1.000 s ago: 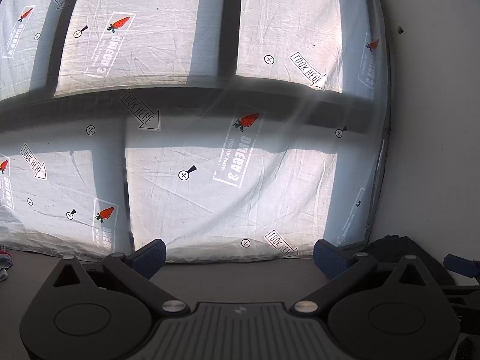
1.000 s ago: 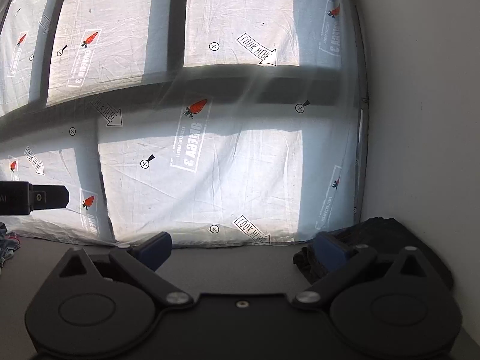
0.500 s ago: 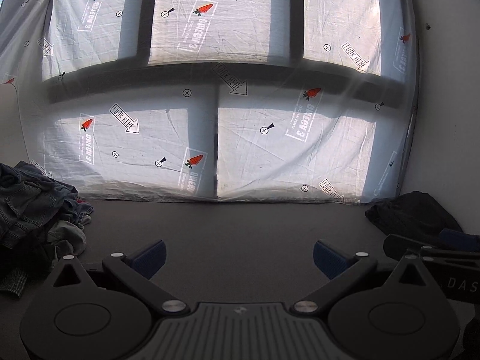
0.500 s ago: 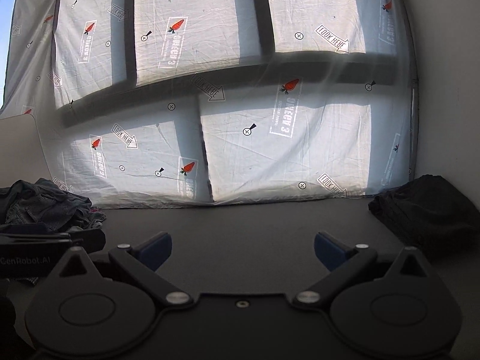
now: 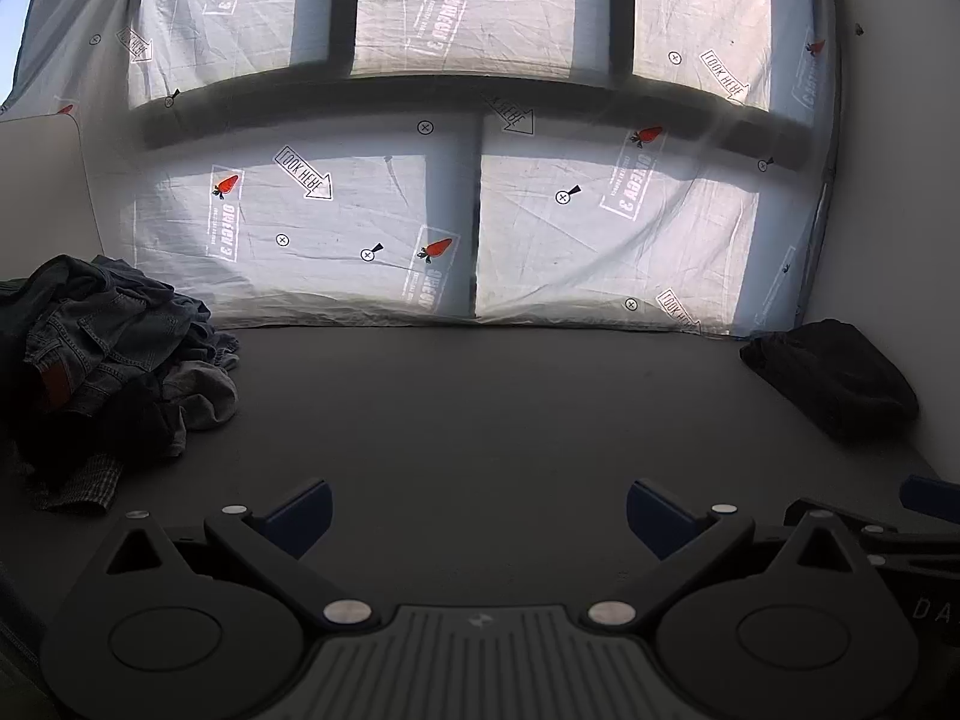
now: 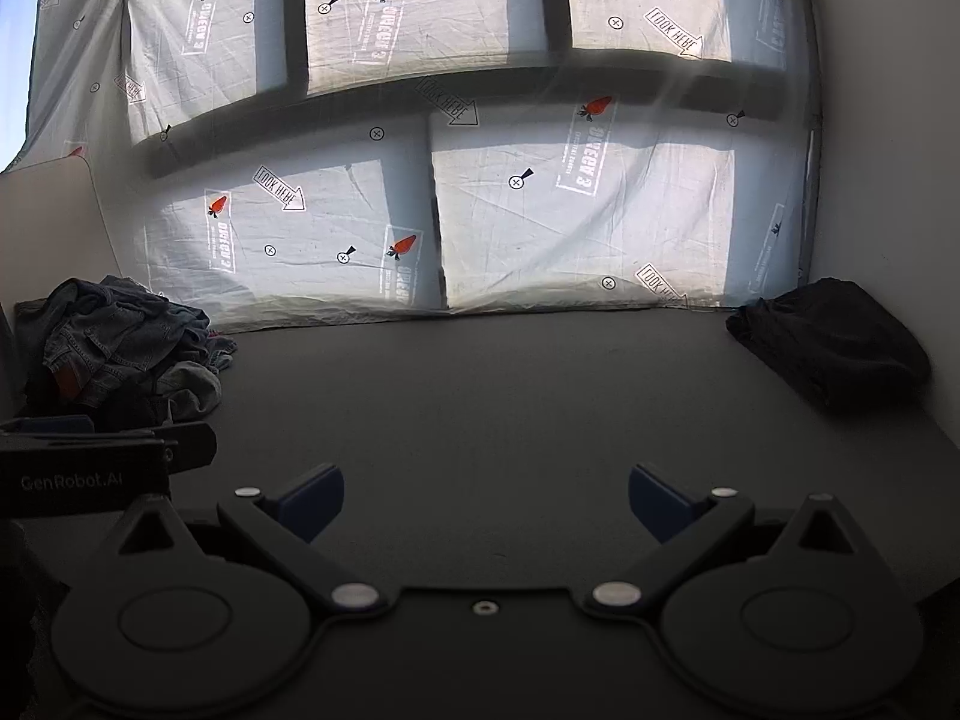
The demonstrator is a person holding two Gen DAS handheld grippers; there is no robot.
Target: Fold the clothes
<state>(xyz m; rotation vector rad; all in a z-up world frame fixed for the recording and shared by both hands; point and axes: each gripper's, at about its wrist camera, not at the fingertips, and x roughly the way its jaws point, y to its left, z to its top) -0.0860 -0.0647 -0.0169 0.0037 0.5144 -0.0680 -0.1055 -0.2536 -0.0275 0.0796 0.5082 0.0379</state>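
Reaching for the next garment comes first: both the left claw (image 5: 477,516) and right claw (image 6: 486,501) hover spread apart and empty over the bare dark surface (image 5: 480,408). The unfolded heap (image 5: 114,354) lies far left; take one top layer only.

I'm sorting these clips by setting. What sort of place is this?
Probably an indoor folding station set up for recording: a dark table against a sheet-covered window, a heap of unfolded denim clothes at left, a folded dark garment at right.
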